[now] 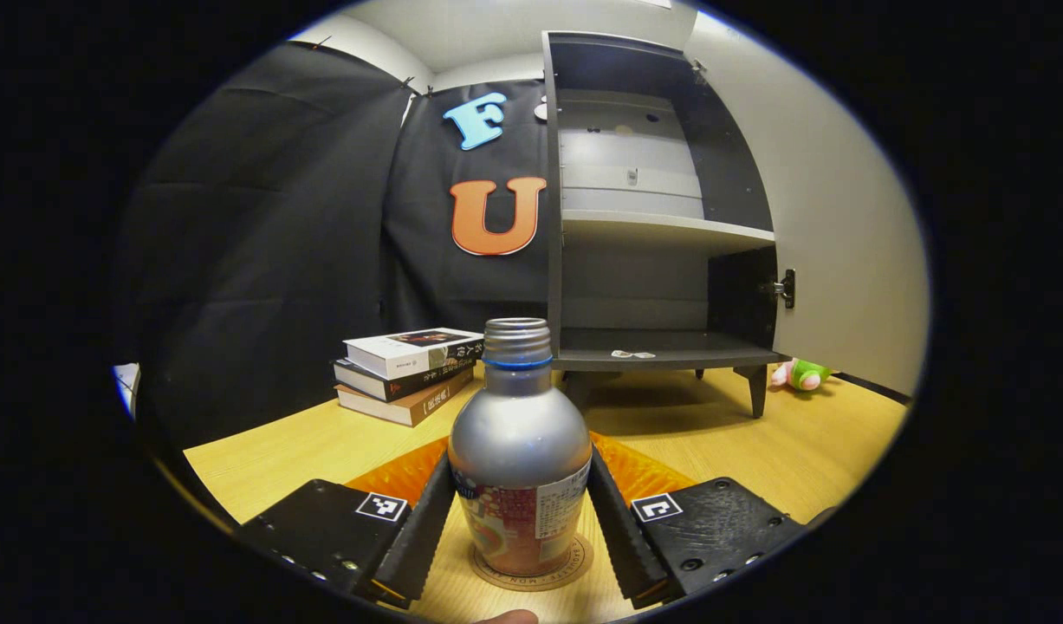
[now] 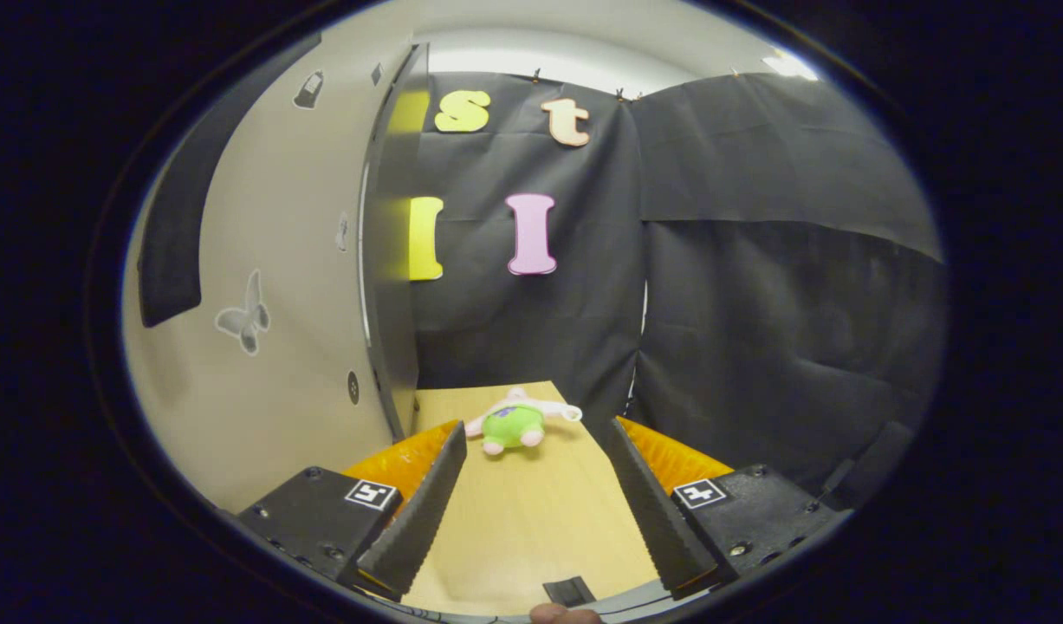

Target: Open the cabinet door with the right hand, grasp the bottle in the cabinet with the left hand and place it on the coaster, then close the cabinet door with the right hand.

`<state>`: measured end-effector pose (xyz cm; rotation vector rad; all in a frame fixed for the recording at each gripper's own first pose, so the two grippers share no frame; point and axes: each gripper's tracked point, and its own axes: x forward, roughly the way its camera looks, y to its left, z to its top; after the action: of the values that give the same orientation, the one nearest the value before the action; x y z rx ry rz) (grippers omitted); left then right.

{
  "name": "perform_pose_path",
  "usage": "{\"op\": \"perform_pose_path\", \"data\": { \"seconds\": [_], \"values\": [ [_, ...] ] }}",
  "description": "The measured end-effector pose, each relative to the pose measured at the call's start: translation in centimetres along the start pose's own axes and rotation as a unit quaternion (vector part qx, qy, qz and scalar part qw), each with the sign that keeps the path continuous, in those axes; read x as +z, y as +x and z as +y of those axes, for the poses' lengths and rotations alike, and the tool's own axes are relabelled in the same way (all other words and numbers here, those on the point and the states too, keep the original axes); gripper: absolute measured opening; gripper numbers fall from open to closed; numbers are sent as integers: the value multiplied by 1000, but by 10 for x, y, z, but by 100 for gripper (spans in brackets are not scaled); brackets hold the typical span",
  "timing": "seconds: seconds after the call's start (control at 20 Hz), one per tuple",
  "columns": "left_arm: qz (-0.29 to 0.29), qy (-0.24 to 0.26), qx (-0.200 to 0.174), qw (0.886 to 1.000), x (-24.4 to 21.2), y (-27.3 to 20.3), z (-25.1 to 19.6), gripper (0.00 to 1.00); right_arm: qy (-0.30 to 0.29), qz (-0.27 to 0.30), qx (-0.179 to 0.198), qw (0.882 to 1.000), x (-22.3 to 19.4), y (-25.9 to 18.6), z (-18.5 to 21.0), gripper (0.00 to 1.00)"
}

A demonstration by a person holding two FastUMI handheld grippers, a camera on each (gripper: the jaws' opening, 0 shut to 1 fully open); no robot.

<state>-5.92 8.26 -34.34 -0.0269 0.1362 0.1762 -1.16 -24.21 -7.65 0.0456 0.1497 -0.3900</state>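
A silver bottle (image 1: 520, 442) with a blue neck ring stands upright on a round coaster (image 1: 574, 563) on the wooden table. My left gripper (image 1: 521, 455) is shut on the bottle, one finger pressing each side of its lower body. Behind it, the dark cabinet (image 1: 661, 230) stands with its pale door (image 1: 843, 217) swung wide to the right, and its shelves are bare. In the right gripper view, my right gripper (image 2: 535, 429) is open over the table with nothing between its fingers. The cabinet door (image 2: 297, 286) rises close on its left.
A stack of three books (image 1: 405, 368) lies on the table (image 1: 306, 446) left of the cabinet. A small green and pink plush toy (image 1: 804, 374) lies beyond the cabinet's right leg, seen ahead of the right fingers as the toy (image 2: 514, 425).
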Motion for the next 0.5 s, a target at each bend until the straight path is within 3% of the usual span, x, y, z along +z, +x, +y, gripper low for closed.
{"op": "perform_pose_path", "data": {
  "seconds": [0.35, 0.45, 0.5],
  "values": [
    [3, 12, 4, 1000, -7, 6, -5, 80, -9, -9, 7, 1000, 8, 9, 7, 100],
    [2, 12, 25, 1000, -4, 1, 3, 81, -9, 6, 16, 1000, 0, 13, 12, 99],
    [-2, 13, 27, 1000, -1, 1, 3, 88, -9, 9, 18, 1000, -4, 14, 12, 99]
  ]
}}
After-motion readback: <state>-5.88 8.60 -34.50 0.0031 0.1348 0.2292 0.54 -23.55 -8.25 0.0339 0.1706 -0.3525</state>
